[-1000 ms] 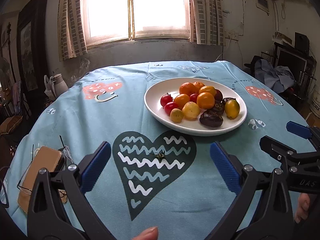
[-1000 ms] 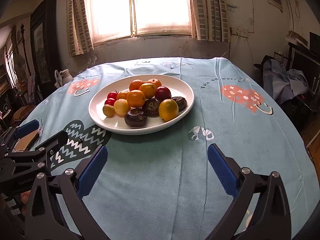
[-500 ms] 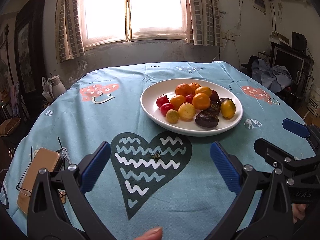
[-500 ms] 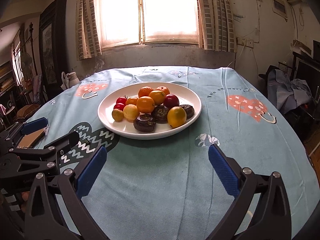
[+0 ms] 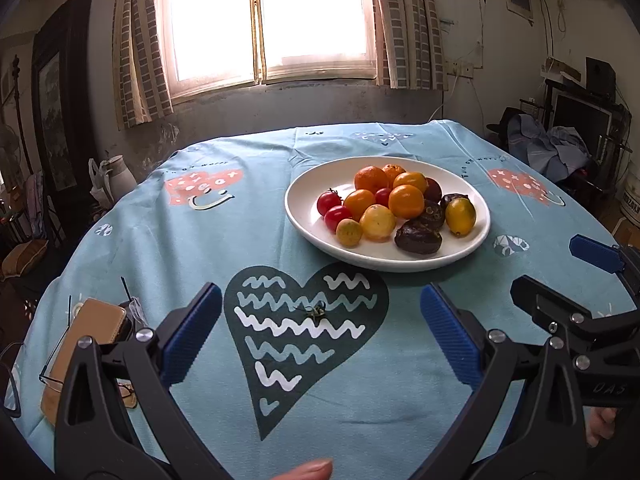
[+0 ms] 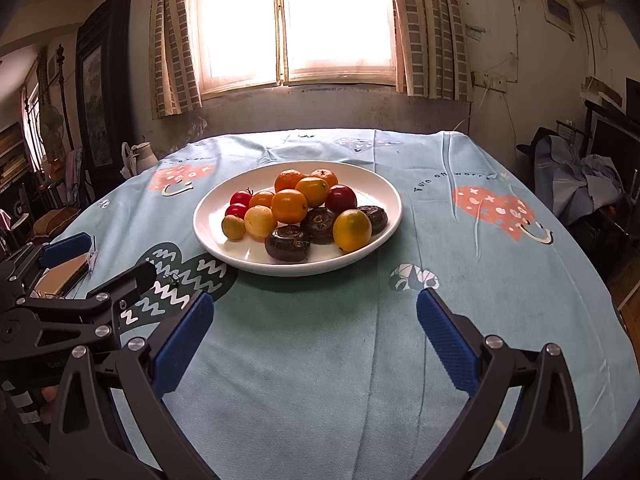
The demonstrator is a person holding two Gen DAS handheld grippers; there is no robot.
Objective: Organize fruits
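1. Left claw (image 5: 320,332): released, blue pads wide apart, nothing between them. It hovers over the dark heart print (image 5: 304,328) on the bench cloth, short of the plate.
2. Right claw (image 6: 312,336): also released, wide apart, empty, above bare blue cloth w/ the plate straight ahead.
3. White plate (image 6: 384,192) sits mid-bench on the light-blue cloth (image 6: 460,272); all fruit is piled in it, none on the cloth.
4. Fruit in plate: oranges (image 6: 289,206) stacked at centre/back, cherry tomatoes (image 6: 240,198) on the left edge of the pile, a red plum (image 6: 341,199) behind right, yellow lemon-like fruit (image 6: 352,230) front right, 3 dark wrinkled fruits (image 6: 288,243) along the front, touching each other.
5. Small green stem bit (image 5: 316,312) lies on the heart print, apart from the plate.
6. Tan case (image 5: 86,332) w/ glasses near the left bench edge, beside left claw.
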